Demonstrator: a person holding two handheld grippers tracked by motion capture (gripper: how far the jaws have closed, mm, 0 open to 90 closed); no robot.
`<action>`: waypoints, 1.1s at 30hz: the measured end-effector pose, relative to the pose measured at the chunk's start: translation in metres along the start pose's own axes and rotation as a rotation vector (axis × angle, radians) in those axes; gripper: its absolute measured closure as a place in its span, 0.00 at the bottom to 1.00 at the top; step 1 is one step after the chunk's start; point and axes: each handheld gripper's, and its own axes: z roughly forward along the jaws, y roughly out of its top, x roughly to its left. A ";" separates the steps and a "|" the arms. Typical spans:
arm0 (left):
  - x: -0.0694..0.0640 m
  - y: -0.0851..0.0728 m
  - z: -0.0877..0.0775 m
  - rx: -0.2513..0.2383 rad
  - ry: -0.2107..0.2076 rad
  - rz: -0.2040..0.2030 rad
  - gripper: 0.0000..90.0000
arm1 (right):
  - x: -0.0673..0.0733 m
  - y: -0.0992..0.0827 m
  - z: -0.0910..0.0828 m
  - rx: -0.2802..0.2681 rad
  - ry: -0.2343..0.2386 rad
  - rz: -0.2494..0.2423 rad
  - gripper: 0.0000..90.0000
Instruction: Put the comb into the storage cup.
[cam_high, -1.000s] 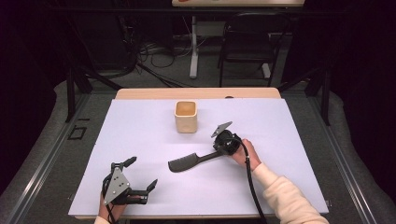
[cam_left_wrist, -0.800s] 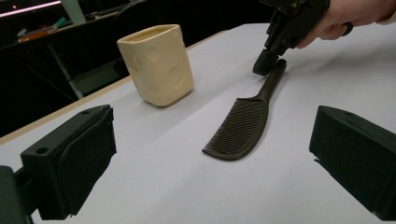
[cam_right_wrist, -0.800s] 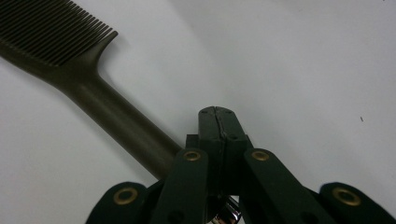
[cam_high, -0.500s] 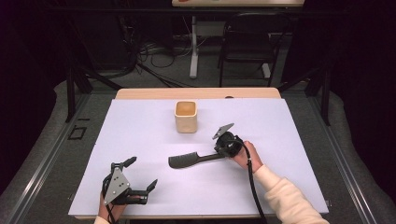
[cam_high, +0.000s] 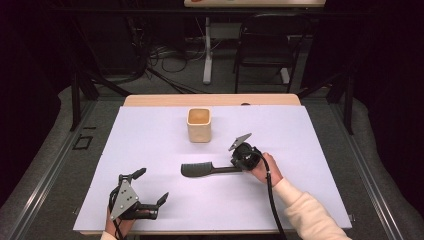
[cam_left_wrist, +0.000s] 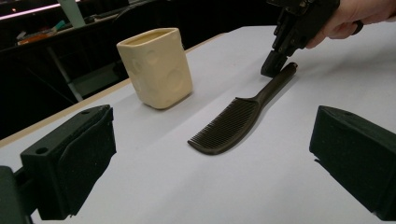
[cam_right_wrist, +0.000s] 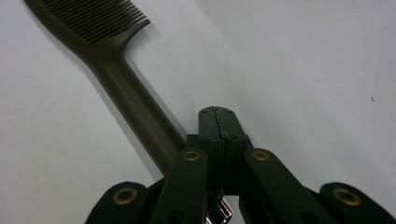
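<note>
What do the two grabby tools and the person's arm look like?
Both are black. The left tool carries a grey three-cornered plate and thick square pads. The right tool has brass-ringed links and a trailing black cable. The arm wears a cream sleeve.

On the table (cam_high: 150, 140) the comb (cam_high: 202, 170) lies in front of the cup (cam_high: 199, 125), teeth pointing left. My right gripper (cam_high: 234, 167) sits at its handle end; my left gripper (cam_high: 150, 187) rests near the front-left edge.
</note>
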 end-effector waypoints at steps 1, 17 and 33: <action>0.000 0.000 0.000 -0.001 0.003 -0.001 0.01 | 0.000 0.000 0.000 0.002 0.002 -0.005 1.00; 0.000 0.000 -0.002 0.001 -0.003 -0.006 0.01 | 0.003 -0.001 -0.007 -0.019 -0.005 0.010 0.82; 0.000 -0.001 -0.001 0.005 0.003 -0.012 0.00 | 0.007 0.014 -0.033 0.011 0.012 -0.081 0.11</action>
